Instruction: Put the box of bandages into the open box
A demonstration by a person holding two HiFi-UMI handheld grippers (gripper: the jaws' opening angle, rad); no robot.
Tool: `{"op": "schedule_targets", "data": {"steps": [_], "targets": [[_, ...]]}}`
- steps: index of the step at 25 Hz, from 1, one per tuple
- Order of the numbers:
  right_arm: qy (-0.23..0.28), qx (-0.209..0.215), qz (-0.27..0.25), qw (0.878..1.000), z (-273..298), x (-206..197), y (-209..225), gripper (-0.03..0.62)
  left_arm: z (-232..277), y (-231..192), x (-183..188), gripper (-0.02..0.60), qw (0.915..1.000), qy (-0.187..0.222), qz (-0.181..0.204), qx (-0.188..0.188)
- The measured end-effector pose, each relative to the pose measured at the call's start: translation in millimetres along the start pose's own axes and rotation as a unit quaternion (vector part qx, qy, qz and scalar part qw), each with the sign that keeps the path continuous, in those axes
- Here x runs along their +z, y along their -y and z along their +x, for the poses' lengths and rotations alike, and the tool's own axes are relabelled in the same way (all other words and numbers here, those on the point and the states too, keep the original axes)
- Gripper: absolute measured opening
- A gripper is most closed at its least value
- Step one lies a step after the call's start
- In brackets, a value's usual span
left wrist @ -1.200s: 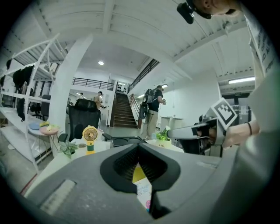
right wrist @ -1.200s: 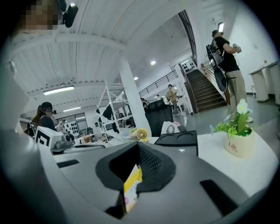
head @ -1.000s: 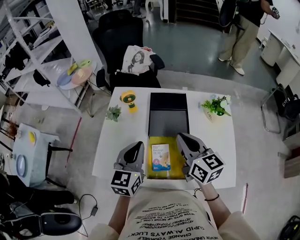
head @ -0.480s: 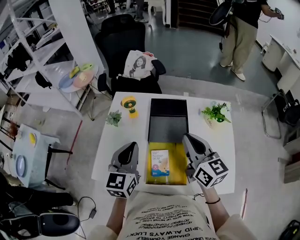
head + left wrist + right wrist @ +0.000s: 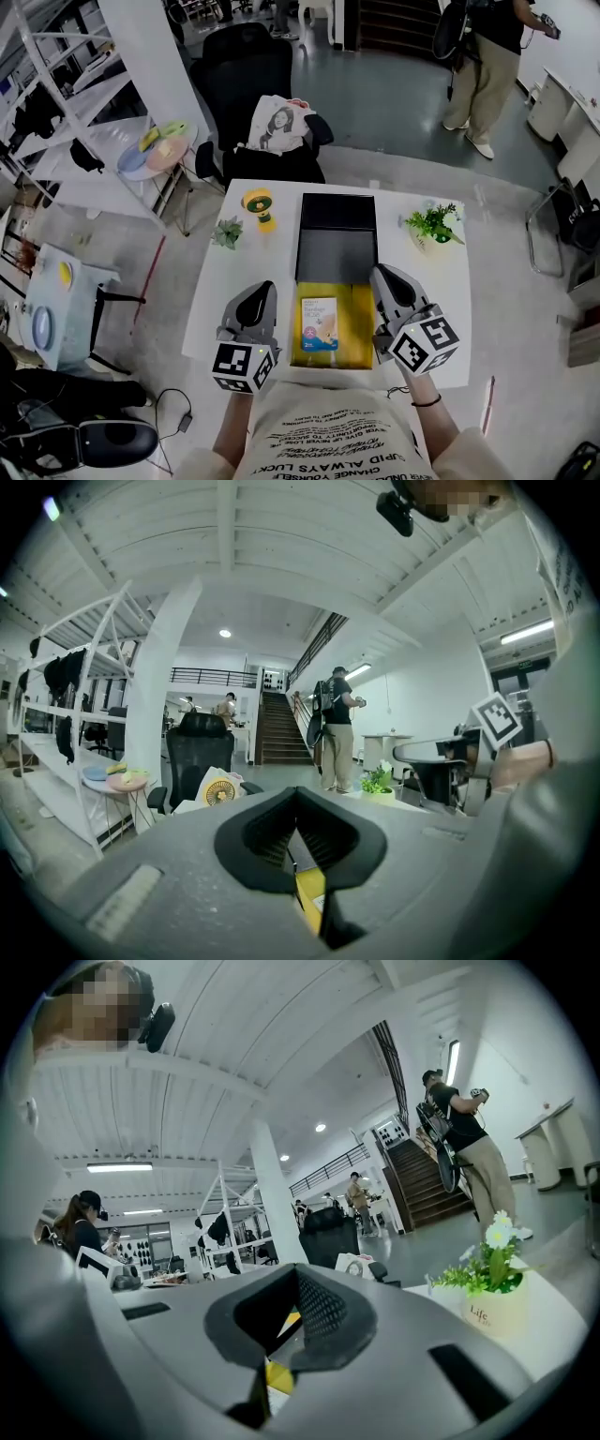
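Observation:
The box of bandages (image 5: 320,323), white with a blue stripe, lies flat inside the open box (image 5: 357,320), which has a yellow inside and a black lid (image 5: 337,234) folded back on the white table. My left gripper (image 5: 260,292) hovers just left of the open box, shut and holding nothing. My right gripper (image 5: 382,277) hovers just right of it, shut and holding nothing too. In the left gripper view the left gripper (image 5: 296,804) shows its pads meeting, with yellow below them. In the right gripper view the right gripper (image 5: 295,1284) looks the same.
A small yellow fan (image 5: 257,202) and a little green plant (image 5: 227,231) stand at the table's back left. A potted plant (image 5: 432,224) stands at the back right. A black chair (image 5: 246,75) with a printed bag is behind the table. A person (image 5: 483,66) stands far back.
Both grippers have drawn slightly outward from the open box's sides. The box of bandages still lies in the yellow box.

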State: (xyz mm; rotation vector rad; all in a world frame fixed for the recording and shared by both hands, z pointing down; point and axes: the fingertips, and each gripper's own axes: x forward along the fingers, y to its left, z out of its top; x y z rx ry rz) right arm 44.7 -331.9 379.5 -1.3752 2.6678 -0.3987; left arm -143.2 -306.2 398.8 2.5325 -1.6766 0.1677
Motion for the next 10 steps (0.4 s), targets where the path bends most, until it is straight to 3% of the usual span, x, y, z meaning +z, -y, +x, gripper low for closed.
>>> {"op": "schedule_targets", "data": {"steps": [10], "targets": [[-0.004,-0.017,-0.007,1.0,1.3,-4.8,4.3,0.003,1.4,-1.4,-3.2,0.021,1.0,0.0,0.001,-0.004]]}}
